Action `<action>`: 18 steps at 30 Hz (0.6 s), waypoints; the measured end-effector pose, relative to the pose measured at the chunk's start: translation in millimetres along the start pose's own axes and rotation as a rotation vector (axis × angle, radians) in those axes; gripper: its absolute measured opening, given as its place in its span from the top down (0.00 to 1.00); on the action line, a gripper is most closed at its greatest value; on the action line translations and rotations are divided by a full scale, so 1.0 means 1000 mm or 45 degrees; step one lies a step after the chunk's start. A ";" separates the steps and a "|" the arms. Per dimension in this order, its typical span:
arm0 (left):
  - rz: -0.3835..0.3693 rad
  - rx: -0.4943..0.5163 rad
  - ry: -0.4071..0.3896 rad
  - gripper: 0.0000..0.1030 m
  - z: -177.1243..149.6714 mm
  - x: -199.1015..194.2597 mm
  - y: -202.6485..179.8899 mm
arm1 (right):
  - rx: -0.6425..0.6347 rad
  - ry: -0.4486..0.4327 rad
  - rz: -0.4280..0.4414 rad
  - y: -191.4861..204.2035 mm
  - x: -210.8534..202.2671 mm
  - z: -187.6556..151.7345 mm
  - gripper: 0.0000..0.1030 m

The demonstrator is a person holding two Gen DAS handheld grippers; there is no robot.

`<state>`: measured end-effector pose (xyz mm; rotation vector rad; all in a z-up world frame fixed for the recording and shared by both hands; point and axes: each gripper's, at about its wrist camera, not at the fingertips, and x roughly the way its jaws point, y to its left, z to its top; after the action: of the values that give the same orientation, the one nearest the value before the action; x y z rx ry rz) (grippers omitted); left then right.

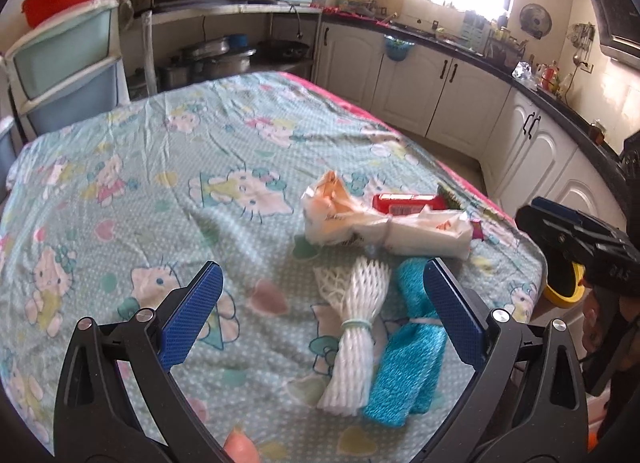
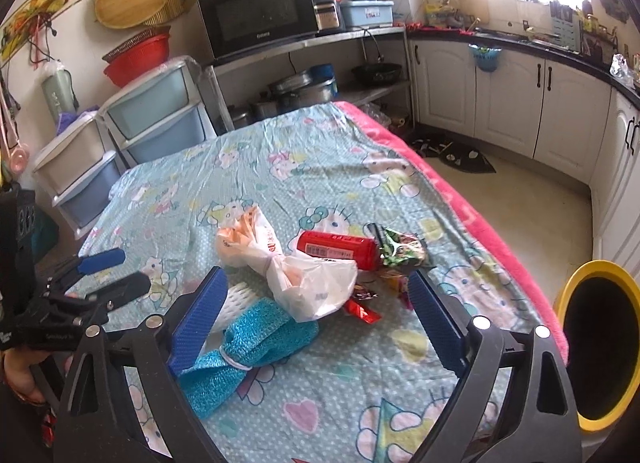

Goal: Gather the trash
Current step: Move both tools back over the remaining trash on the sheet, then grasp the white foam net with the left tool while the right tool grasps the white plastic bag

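1. Your left gripper (image 1: 323,291) is spread wide and holds nothing, hovering over the white foam net sleeve (image 1: 354,333) and the blue mesh bundle (image 1: 408,359) at the near side of the bench (image 1: 160,167).
2. Your right gripper (image 2: 320,295) is also spread and empty, above the knotted white plastic bag (image 2: 308,283).
3. Just beyond the bag lie a red can (image 2: 340,249) and a green snack wrapper (image 2: 402,249); small red wrappers (image 2: 362,309), possibly candy, sit near the bag.
4. A yellow-rimmed bin (image 2: 600,343) stands on the floor right of the bench.
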<state>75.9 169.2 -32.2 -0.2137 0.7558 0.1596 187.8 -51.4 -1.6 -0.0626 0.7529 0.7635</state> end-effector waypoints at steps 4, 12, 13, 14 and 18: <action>-0.027 -0.014 0.045 0.10 -0.008 0.008 0.005 | 0.000 0.043 -0.009 0.005 0.017 0.000 0.19; -0.093 -0.037 0.107 0.17 -0.019 0.022 0.008 | 0.058 0.139 -0.057 0.006 0.051 0.004 0.36; -0.106 -0.035 0.122 0.19 -0.020 0.025 0.007 | 0.074 0.156 -0.060 0.006 0.055 0.003 0.38; -0.115 -0.034 0.132 0.20 -0.021 0.027 0.007 | 0.086 0.171 -0.059 0.005 0.058 0.002 0.44; -0.148 -0.016 0.174 0.32 -0.027 0.038 0.003 | 0.137 0.219 -0.047 0.000 0.067 -0.003 0.69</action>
<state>84.7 167.5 -77.5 -0.2818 0.8760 0.0398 218.2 -12.4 -46.6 -0.0453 0.9524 0.6873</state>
